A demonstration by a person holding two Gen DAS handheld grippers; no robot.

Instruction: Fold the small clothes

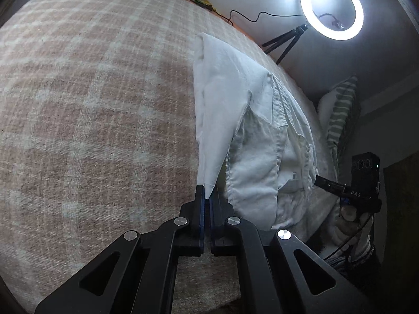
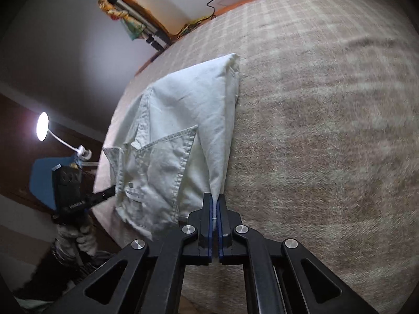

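Note:
A small white garment with stitched seams and a pocket point(image 1: 251, 130) lies on a pink-and-white plaid blanket point(image 1: 91, 104), partly folded lengthwise. My left gripper point(image 1: 208, 196) is shut on one near corner of the white garment and holds it just above the blanket. In the right wrist view the same garment point(image 2: 178, 130) stretches away from me, and my right gripper point(image 2: 216, 198) is shut on its other near corner. Each gripper shows in the other's view: the right one in the left wrist view point(image 1: 327, 181), the left one in the right wrist view point(image 2: 104, 193).
A lit ring light on a tripod point(image 1: 331, 7) stands beyond the blanket's far edge. A striped cushion point(image 1: 340, 115) is at the right. A desk lamp point(image 2: 43, 127) and a blue chair point(image 2: 49, 175) are off the blanket's left side. Cables point(image 2: 213, 2) run along the far edge.

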